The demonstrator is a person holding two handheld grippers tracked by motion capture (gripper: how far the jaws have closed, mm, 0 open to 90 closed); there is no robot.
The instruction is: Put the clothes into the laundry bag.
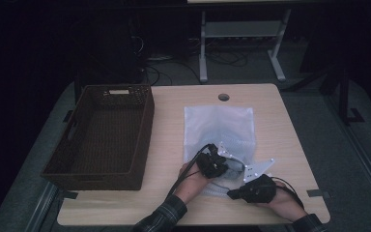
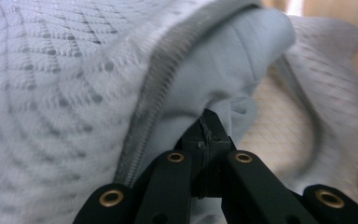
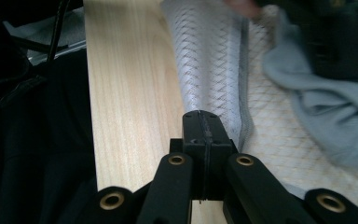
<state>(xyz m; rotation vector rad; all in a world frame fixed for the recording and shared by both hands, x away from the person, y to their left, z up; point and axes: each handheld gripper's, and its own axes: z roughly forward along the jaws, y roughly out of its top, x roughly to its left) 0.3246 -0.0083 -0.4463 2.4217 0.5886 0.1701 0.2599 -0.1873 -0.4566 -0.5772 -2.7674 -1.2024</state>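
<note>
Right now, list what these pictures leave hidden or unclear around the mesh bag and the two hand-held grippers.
- High view: the near end of the mesh laundry bag is covered by both hands and grippers.
- Left gripper view: the left hand-held gripper is shut on the grey cloth; its far end is cut off by the bag's zipper edge.
- Right gripper view: the right hand-held gripper looks shut; whether it pinches the bag is unclear.

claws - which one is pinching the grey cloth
The left claw: its jaws are closed on the grey cloth at the mesh bag opening. The right claw is shut at the bag's zipper edge.
</note>
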